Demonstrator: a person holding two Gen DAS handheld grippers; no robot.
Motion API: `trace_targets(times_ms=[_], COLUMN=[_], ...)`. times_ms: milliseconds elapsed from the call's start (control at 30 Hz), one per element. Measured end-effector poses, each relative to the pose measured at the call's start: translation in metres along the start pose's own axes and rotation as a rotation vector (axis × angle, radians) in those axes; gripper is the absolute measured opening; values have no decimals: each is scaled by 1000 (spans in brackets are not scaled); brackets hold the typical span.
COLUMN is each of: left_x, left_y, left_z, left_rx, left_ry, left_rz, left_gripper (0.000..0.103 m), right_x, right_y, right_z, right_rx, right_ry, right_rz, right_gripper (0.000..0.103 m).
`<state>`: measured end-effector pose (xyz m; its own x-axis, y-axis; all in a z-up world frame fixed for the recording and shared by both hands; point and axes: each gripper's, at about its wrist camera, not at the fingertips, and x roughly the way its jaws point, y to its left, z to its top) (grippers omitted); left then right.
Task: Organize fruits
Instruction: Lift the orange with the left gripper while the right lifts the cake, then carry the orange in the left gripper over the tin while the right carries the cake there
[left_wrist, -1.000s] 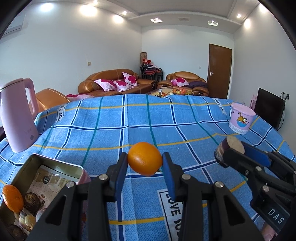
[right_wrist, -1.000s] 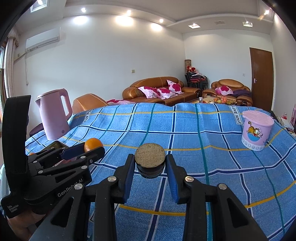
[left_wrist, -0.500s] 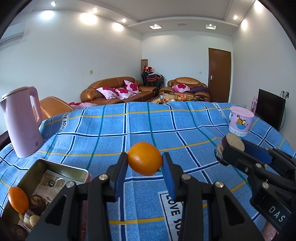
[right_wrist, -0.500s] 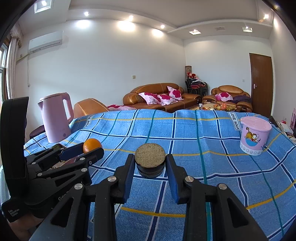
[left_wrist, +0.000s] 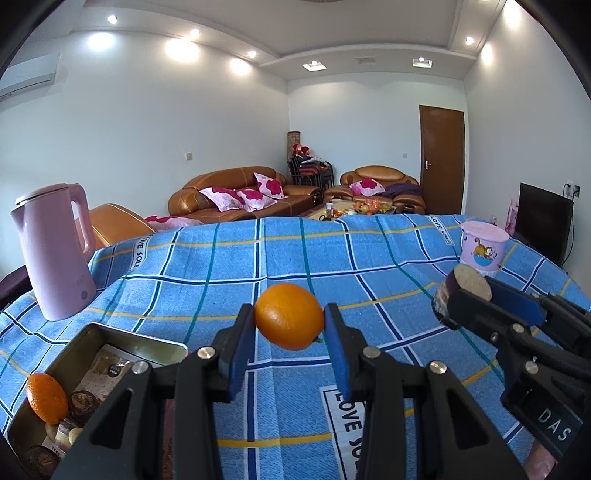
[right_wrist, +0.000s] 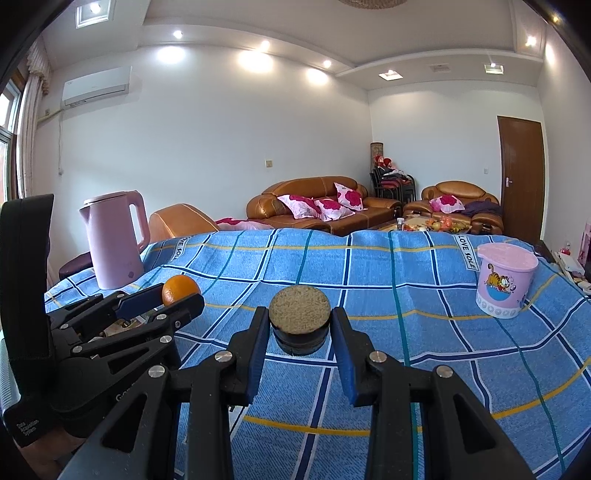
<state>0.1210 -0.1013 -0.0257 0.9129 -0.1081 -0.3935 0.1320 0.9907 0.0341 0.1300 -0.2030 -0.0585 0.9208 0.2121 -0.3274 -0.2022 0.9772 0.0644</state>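
Above the blue checked woven cloth (left_wrist: 369, 258) on the bench, right of the rectangular metal tin (left_wrist: 110, 339), the left claw (left_wrist: 290, 326) clamps a smooth round orange (left_wrist: 289, 321), the right claw (right_wrist: 300, 325) a dark, grainy-topped disc (right_wrist: 299, 314).

You get bright, even light from the ceiling spots (left_wrist: 177, 48), which throw soft glare patches on the white wall (right_wrist: 207, 122). Daylight enters at the window (right_wrist: 9, 122) on the right view's left edge. Both views are sharp, with only faint shadows. Fisheye bending curves the walls, and black vignette fills the corners.
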Motion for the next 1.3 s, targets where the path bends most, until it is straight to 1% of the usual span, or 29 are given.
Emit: trace_targets(times_ms=[433,733,1000,1300], left_x=[-11,-14,-24,-47], left_y=[2,3,15,47], left_z=[-1,-2,-8,-9], left_rx=[-3,-1,-3,-41], left_ry=[-50,-46,-27,-21], left_rz=[26,32,25,35], left_gripper=[40,40,40,40], right_x=[-9,-10,-12,-21], right_y=[4,13,30,65], right_z=[1,-1,-2,6], right_rx=[-20,-35,-30,-62], right_ry=[-52,-37,-10,-32], right_rz=[8,0,31,99], right_gripper=[36,36,36,36])
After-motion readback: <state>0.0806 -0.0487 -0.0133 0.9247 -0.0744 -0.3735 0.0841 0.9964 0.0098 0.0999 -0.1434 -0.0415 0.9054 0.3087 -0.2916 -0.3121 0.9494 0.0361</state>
